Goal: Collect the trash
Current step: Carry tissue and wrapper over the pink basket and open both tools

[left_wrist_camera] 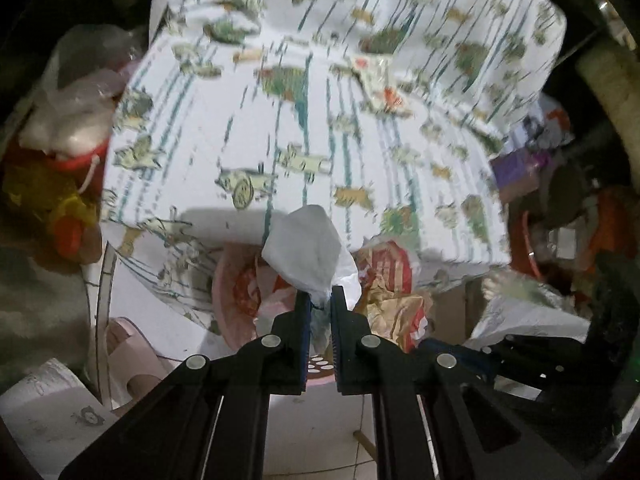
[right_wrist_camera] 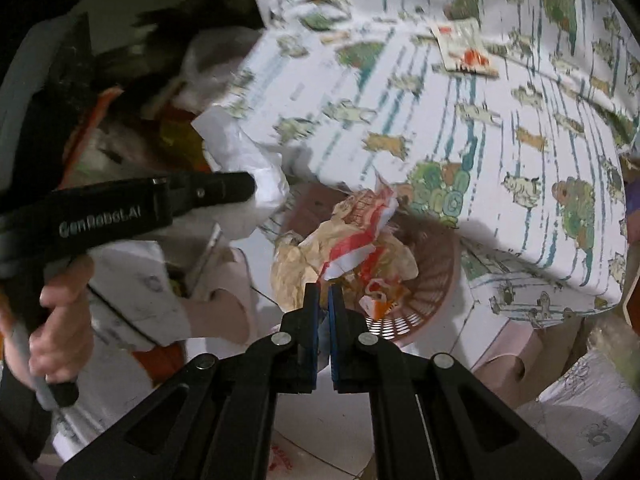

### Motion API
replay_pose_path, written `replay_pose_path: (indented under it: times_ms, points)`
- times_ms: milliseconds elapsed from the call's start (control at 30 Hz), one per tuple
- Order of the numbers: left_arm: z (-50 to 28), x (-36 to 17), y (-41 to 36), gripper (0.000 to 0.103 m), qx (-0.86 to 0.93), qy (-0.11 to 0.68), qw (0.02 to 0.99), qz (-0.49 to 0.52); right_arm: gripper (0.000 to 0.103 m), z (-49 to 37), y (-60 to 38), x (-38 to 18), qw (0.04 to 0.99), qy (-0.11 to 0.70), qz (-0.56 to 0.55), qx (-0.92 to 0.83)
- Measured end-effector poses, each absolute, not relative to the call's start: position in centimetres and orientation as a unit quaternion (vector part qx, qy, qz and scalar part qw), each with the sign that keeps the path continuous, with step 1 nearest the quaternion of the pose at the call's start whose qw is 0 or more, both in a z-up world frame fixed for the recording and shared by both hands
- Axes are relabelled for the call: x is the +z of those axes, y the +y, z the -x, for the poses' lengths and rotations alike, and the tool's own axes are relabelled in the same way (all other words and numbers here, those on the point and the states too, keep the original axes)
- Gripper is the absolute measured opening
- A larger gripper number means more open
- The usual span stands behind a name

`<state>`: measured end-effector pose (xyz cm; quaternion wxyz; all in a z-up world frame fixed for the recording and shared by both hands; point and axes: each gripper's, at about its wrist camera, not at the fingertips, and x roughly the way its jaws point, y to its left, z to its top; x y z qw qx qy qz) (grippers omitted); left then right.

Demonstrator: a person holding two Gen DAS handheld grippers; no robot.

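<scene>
In the left wrist view, the left gripper point(left_wrist_camera: 320, 300) is filling the lower frame, and its fingers point(left_wrist_camera: 301, 312) are standing almost closed, pinching the lower edge of a white tissue point(left_wrist_camera: 306, 254). The tissue is rising from between the fingertips and fanning out just ahead of them. Directly beyond and below the fingertips, a pink basket point(left_wrist_camera: 224, 300) is sitting on the floor, and crumpled wrappers point(left_wrist_camera: 394, 284) in red, white and tan are lying in it, ahead and to the right of the fingers. A patterned cloth point(left_wrist_camera: 320, 120) is spreading over the surface beyond the basket. A small sachet point(left_wrist_camera: 378, 84) is lying on the cloth, well ahead of the fingers.

In the right wrist view, the right gripper point(right_wrist_camera: 324, 292) is showing its fingers point(right_wrist_camera: 310, 304) nearly shut, with only a thin gap between the blue pads. Nothing can be seen held between them. Their tips are hovering just over the near edge of the basket point(right_wrist_camera: 432, 292), close to the wrappers point(right_wrist_camera: 360, 240). To the left of these fingers, the left gripper point(right_wrist_camera: 224, 190) is reaching across, gripped by a hand point(right_wrist_camera: 52, 320), with the tissue point(right_wrist_camera: 244, 160) at its tip, beside the basket. The sachet point(right_wrist_camera: 466, 50) is lying on the cloth point(right_wrist_camera: 480, 140), far ahead and to the right.
</scene>
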<state>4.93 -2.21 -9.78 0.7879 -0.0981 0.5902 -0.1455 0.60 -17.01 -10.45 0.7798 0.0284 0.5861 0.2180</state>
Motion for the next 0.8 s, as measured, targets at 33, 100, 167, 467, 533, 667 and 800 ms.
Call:
replay_pose_path:
  times_ms: [33,100,167,467,533,667,800]
  points:
    - [-5.2,-10.5,-2.5,0.01,-0.146,0.595,0.785,0.096,0.004,-0.9,-17.0,-11.0,0.778,0.59,-0.025,0.214]
    - [-5.5,-11.1,-2.5,0.011,-0.144,0.602,0.779,0.099,0.004,-1.6,-17.3,-11.6,0.772,0.6,-0.027,0.21]
    - [-5.8,-11.4,-2.1,0.011,-0.139,0.606,0.774,0.116,0.008,-2.2,-17.9,-12.0,0.768,0.605,-0.042,0.206]
    - [-6.2,-8.2,0.0,0.054,-0.133,0.569,0.799,0.146,0.015,-3.1,-18.5,-10.4,0.792,0.579,-0.055,0.189]
    - [-6.0,-7.1,0.4,0.054,-0.121,0.553,0.812,0.143,0.015,-3.0,-18.5,-9.6,0.8,0.568,-0.055,0.186]
    - [-5.4,-4.9,1.1,0.054,-0.106,0.522,0.837,0.127,0.015,-2.7,-18.8,-7.6,0.821,0.536,-0.063,0.185]
    - [-4.6,-2.3,1.8,0.055,-0.09,0.482,0.865,0.108,0.019,-2.7,-19.3,-5.5,0.847,0.499,-0.066,0.172]
